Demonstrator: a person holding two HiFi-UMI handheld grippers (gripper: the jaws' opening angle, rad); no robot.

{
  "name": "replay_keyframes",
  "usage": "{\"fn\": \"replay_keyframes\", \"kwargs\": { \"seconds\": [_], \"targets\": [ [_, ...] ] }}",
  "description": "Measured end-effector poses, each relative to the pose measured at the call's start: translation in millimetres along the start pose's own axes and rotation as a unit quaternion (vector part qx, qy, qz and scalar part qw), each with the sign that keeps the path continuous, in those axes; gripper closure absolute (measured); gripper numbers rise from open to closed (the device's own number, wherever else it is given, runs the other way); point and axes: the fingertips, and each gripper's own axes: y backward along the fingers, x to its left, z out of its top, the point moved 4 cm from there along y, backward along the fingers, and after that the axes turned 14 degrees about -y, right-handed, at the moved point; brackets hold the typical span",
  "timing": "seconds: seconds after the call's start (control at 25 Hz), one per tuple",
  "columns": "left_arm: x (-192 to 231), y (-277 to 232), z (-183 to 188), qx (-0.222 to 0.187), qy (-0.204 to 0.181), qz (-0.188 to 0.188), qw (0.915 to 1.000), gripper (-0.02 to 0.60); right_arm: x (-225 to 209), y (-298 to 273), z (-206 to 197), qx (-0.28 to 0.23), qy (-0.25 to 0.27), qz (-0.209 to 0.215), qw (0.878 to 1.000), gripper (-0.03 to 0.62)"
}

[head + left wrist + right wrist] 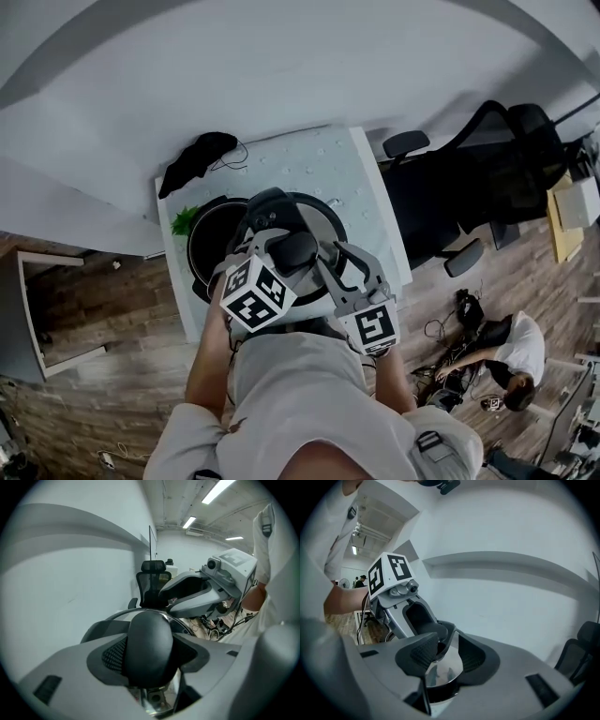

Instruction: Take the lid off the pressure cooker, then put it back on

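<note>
On the white table [361,178], which fills the middle of the head view above a wood-plank floor [94,309], the round black pressure cooker [202,239] stands toward the 9 o'clock side. Its lid [323,220] is lifted and tilted over the pot's 3 o'clock edge. Black office chairs [487,159] stand at 3 o'clock of the table, and a person [511,352] crouches among cables at 4 o'clock. Only this view shows the limp black cloth [197,157] at the table's 11 o'clock corner and the leafy green thing [185,221] just beside the pot.

The left gripper view alone shows the hold. The left gripper [149,660] is pressed onto the lid's knob [150,639], a smooth, matt black dome, with a dimpled pad against each flank. Beyond it at 1 o'clock are the grey right gripper [197,592], a mesh-backed chair [152,581] and ceiling strip lights [218,490].

The right gripper view shows the lid's mirror-bright metal [443,667], which the head view barely shows. The right gripper [443,656] pinches it, the metal filling the narrow gap between its ribbed pads. At 10 o'clock is the left gripper's cube [389,576], which bears black-and-white square markers. No lettering can be read anywhere
</note>
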Motion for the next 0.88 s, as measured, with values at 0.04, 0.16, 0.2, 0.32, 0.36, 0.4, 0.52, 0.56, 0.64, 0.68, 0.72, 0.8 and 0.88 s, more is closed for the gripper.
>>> {"fn": "replay_keyframes", "kwargs": {
  "seconds": [0.04,0.16,0.2,0.32,0.36,0.4,0.52,0.56,0.64,0.68,0.72,0.8,0.88],
  "targets": [
    [2,4,-5,0.002,0.003,0.001,1.0000,0.307,4,-4,2,0.000,0.001,0.004,1.000,0.454],
    [9,16,-20,0.005,0.014,0.002,0.9999,0.308,16,-18,5,0.002,0.005,0.016,1.000,0.454],
    [12,19,-25,0.007,0.017,0.002,0.9998,0.308,20,-23,6,0.003,0.006,0.020,1.000,0.454],
    [19,29,-40,0.011,0.023,0.002,0.9997,0.308,31,-36,7,0.007,0.008,0.029,1.000,0.454],
    [21,32,-45,0.012,0.024,0.001,0.9996,0.308,34,-40,7,0.008,0.009,0.032,0.999,0.454],
    [23,35,-50,0.014,0.026,0.001,0.9996,0.308,38,-44,8,0.009,0.009,0.034,0.999,0.454],
    [28,42,-65,0.017,0.030,-0.004,0.9994,0.307,48,-56,9,0.012,0.011,0.041,0.999,0.454],
    [30,44,-69,0.018,0.031,-0.006,0.9993,0.308,51,-60,10,0.013,0.011,0.043,0.999,0.454],
    [33,46,-78,0.018,0.031,-0.012,0.9993,0.307,56,-67,9,0.016,0.012,0.045,0.999,0.454],
    [35,48,-82,0.018,0.031,-0.015,0.9992,0.307,59,-70,9,0.018,0.013,0.046,0.999,0.454],
    [36,49,-85,0.017,0.030,-0.020,0.9992,0.307,61,-73,9,0.020,0.013,0.046,0.999,0.454],
    [37,51,-92,0.018,0.028,-0.031,0.9990,0.308,66,-78,8,0.023,0.011,0.046,0.999,0.454],
    [38,52,-99,0.019,0.022,-0.044,0.9986,0.307,71,-84,7,0.026,0.009,0.045,0.999,0.454]
  ]
}}
